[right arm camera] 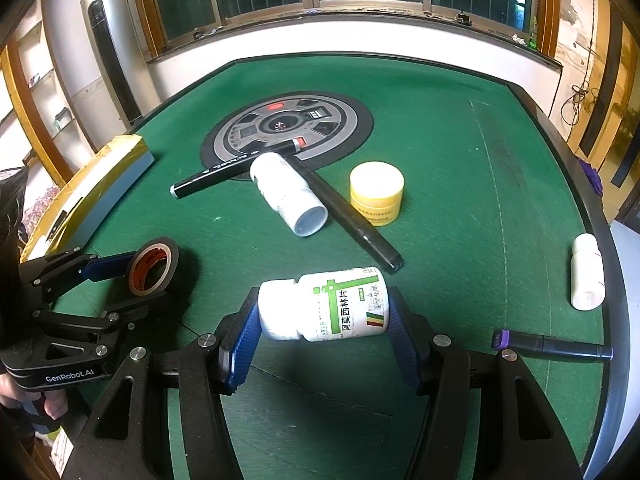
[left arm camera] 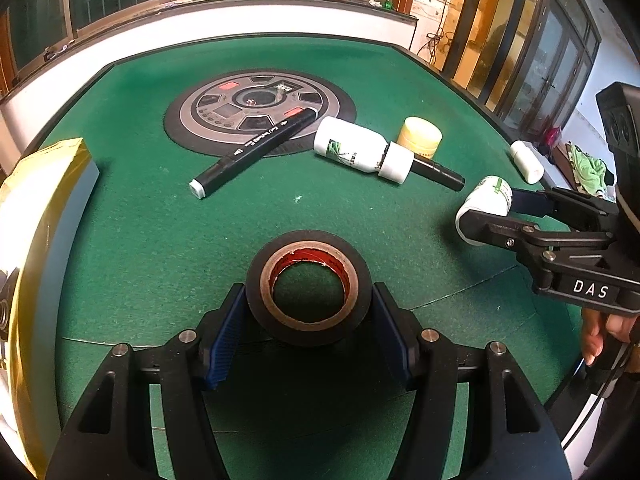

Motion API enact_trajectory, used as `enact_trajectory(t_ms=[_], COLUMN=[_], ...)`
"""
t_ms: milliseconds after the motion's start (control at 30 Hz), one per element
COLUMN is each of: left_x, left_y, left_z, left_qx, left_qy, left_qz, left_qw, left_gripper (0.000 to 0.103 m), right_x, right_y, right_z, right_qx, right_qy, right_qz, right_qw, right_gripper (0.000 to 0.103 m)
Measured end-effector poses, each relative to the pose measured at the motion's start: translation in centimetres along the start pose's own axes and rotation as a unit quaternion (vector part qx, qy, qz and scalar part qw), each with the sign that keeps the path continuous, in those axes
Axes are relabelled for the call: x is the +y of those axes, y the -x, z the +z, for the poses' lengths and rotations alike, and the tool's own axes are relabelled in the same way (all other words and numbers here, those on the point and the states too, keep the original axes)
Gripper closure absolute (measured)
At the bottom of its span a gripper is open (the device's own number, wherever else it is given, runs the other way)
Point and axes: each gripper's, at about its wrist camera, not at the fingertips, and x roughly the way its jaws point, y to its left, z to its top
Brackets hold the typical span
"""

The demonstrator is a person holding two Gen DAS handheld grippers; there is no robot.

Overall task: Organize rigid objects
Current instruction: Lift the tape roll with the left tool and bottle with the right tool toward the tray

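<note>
Between the left gripper's [left arm camera: 308, 320] blue pads sits the black tape roll [left arm camera: 307, 286], clamped across its rim and tilted, apparently off the green worktop [left arm camera: 160, 220]; a round edge on flat pads could pivot or squirt out if the squeeze eases. Right gripper [right arm camera: 324, 320] fingers clamp the labelled pill bottle [right arm camera: 324, 306] end to end, cap against the left pad; that smooth cap may slip. Ahead of both fingertips lie markers, another bottle and a yellow jar [right arm camera: 376, 194], easily knocked and set rolling.
</note>
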Motion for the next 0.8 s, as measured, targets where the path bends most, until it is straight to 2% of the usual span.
enact_trajectory(t_ms=[533,800], left_x=[1.0,2.1], left_y=[1.3,3.6], left_z=[0.6,1.1], left_qx=[-0.019,-0.047], left_qy=[0.009,0.023], left_qz=[0.0,0.01], left_qw=[0.9998,0.9986], left_gripper=[0.042,0.042], right_x=[1.5,3.1], right_y=[1.4,1.3], right_z=[0.6,0.8], right_qx=[-0.014,-0.016], right_qy=[0.015,0.029], right_qz=[-0.001,0.011], right_qw=[1.0,0.999], right_gripper=[0.049,0.049])
